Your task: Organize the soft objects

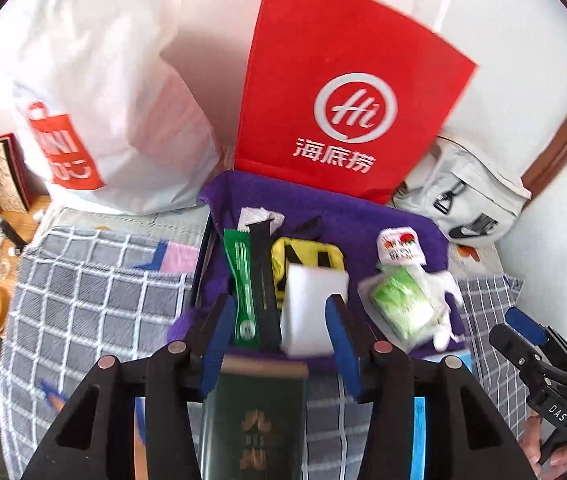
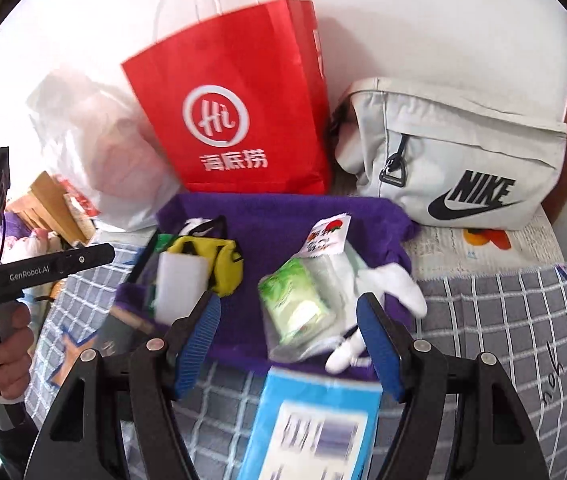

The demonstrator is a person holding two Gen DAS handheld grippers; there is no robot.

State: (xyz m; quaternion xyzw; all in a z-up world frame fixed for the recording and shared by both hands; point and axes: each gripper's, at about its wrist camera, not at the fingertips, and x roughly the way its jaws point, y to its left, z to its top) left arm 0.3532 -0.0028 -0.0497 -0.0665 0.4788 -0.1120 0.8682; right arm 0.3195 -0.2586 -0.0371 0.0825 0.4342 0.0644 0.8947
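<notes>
Left tool [image 1: 279,322] stands wide apart with nothing between its blue pads [image 1: 219,328], hovering over the near edge of a purple towel [image 1: 347,220] spread on a checked bedcover [image 1: 83,300]. Just ahead of its tips lies a white sponge block [image 1: 313,308], partly over a yellow pouch [image 1: 303,254]. To the left of the block lie a green cutlery packet [image 1: 241,288] and a black strip [image 1: 263,280] side by side. Ahead and to the right sits a green tissue pack [image 1: 401,304] in clear wrap. Directly under the tool lies a dark green booklet [image 1: 259,412]. Beyond the towel a red paper bag [image 1: 347,88] stands upright, with a white plastic bag [image 1: 95,80] to its left.

Right tool [image 2: 287,336] is also spread wide and holds nothing, poised at the towel's near edge. The tissue pack [image 2: 297,300] lies just ahead between its tips, a white glove [image 2: 395,288] touching its right side. Under the tool lies a blue packet [image 2: 315,424]. Ahead to the left sit the sponge block [image 2: 181,280] and yellow pouch [image 2: 225,264]. Far ahead to the right rests a grey Nike bag [image 2: 455,152], beside the red bag [image 2: 235,92].
</notes>
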